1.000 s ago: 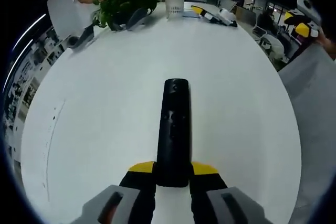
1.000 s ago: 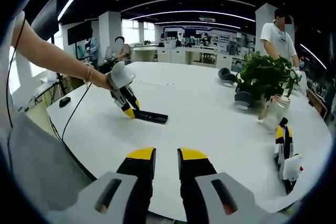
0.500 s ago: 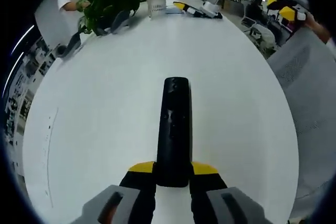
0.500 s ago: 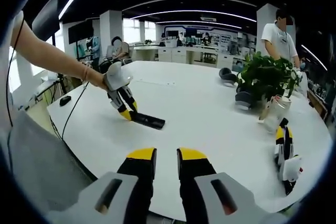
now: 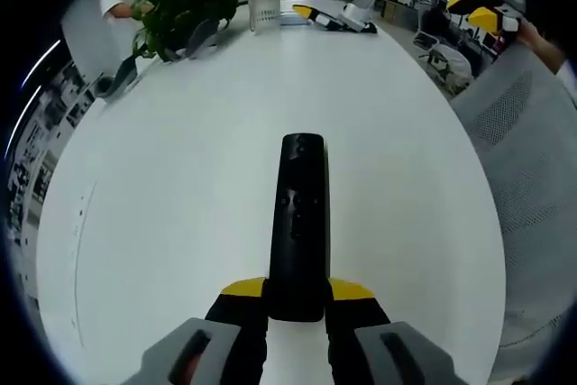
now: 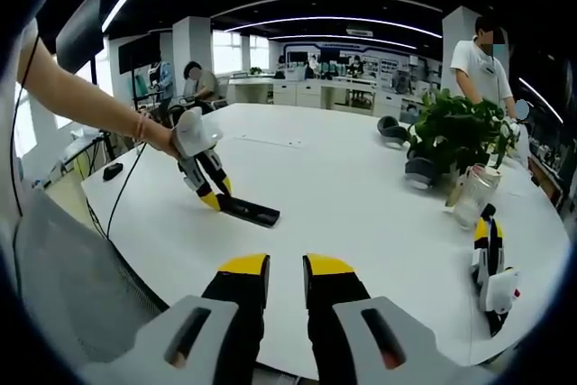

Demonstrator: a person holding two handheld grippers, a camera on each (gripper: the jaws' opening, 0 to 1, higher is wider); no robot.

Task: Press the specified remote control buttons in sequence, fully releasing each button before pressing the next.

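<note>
in the left gripper view, your left gripper had its yellow-tipped jaws closed on the near end of the black remote control, one jaw on each long side. the remote pointed straight away from you over the white table, its button face turned up, small buttons showing near the middle of its length though too small to read. whether its far end rested on the table or hung just above it, you could not tell from that view.

in the right gripper view, the same pair appeared from the side: the left gripper, held by your hand, slanted down toward the tabletop with the remote control lying low and roughly flat along the table, near its left edge.

your right gripper hung back at the near edge of the table, well apart from the remote, its jaws parted by a narrow gap and holding nothing.

a potted plant stood at the far right of the table with a pale container just beside it, and another yellow-and-black gripper lay near the right edge. a person in a white shirt stood behind the plant.
</note>
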